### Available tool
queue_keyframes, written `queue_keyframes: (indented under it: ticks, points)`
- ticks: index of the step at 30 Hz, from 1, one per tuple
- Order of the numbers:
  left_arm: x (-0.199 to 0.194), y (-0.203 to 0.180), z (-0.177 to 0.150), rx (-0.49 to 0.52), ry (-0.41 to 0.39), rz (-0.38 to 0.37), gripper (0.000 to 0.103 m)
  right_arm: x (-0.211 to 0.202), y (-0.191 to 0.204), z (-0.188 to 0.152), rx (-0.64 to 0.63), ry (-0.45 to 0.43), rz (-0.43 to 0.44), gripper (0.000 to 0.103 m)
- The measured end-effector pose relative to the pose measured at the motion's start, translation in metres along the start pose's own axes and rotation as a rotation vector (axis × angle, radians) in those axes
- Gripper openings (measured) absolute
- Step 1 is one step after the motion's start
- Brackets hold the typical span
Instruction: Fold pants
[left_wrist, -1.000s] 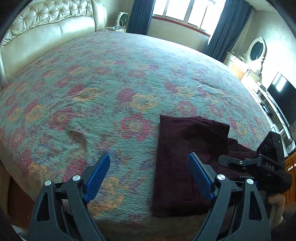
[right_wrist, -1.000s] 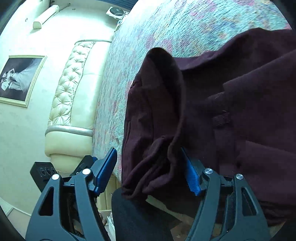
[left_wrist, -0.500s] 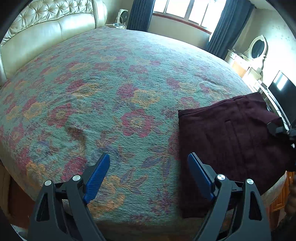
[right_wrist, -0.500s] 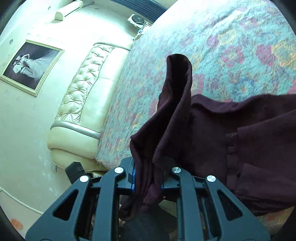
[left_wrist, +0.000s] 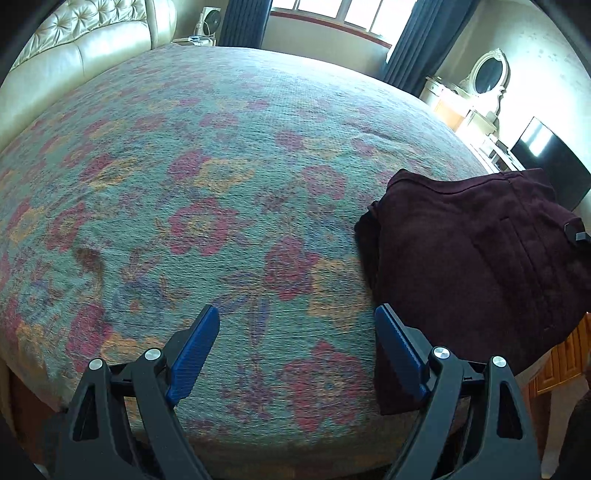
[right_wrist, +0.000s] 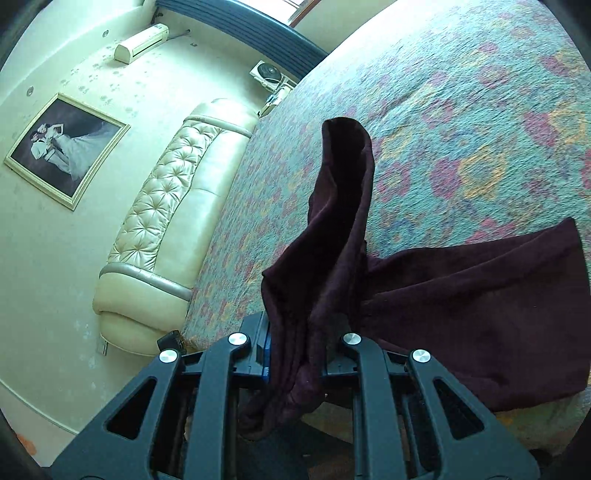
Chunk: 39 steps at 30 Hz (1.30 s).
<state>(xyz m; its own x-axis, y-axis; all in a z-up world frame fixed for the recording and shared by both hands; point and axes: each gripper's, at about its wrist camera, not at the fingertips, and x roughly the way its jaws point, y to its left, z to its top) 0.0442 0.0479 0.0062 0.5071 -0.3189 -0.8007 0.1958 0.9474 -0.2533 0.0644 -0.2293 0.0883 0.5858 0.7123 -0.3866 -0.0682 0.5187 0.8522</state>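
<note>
The dark maroon pants (left_wrist: 461, 258) lie folded at the right edge of the floral bedspread (left_wrist: 221, 166), part of them hanging over the side. My left gripper (left_wrist: 297, 314) is open above bare bedspread, its right finger just beside the pants' near left edge and nothing between the pads. In the right wrist view my right gripper (right_wrist: 299, 347) is shut on a bunched edge of the pants (right_wrist: 461, 295). It holds that edge up off the bed, so a fold of cloth stands tall in front of it.
A cream tufted headboard (left_wrist: 74, 48) runs along the far left of the bed. A dressing table with an oval mirror (left_wrist: 487, 74) and a television (left_wrist: 550, 162) stand at the right. A wooden cabinet (left_wrist: 561, 362) is below the bed's right edge.
My right gripper closed on the bunched edge of the pants and lifted it. In the left view the pants have drawn to the right and bulged up, and my left gripper has shifted slightly.
</note>
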Motion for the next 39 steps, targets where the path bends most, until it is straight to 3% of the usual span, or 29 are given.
queue_keyframes:
  ticks: [11,22,25,31,34,39]
  points:
    - [0.024,-0.042,-0.006,0.052,0.061,-0.045,0.085,-0.041,-0.090,0.003,0.122,-0.049,-0.066,0.017]
    - [0.056,-0.078,-0.012,0.063,0.132,-0.101,0.085,-0.044,-0.196,-0.001,0.304,-0.022,-0.113,0.016]
    - [0.068,-0.081,-0.020,0.051,0.172,-0.108,0.085,-0.043,-0.217,-0.010,0.341,-0.025,-0.089,0.016]
    - [0.076,-0.085,-0.032,0.087,0.187,-0.089,0.085,-0.051,-0.225,-0.023,0.399,-0.036,0.003,0.023]
    - [0.078,-0.085,-0.033,0.096,0.180,-0.089,0.085,-0.063,-0.213,-0.032,0.363,-0.053,-0.021,0.026]
    - [0.081,-0.081,-0.033,0.109,0.176,-0.103,0.087,-0.063,-0.200,-0.047,0.292,-0.028,-0.124,0.018]
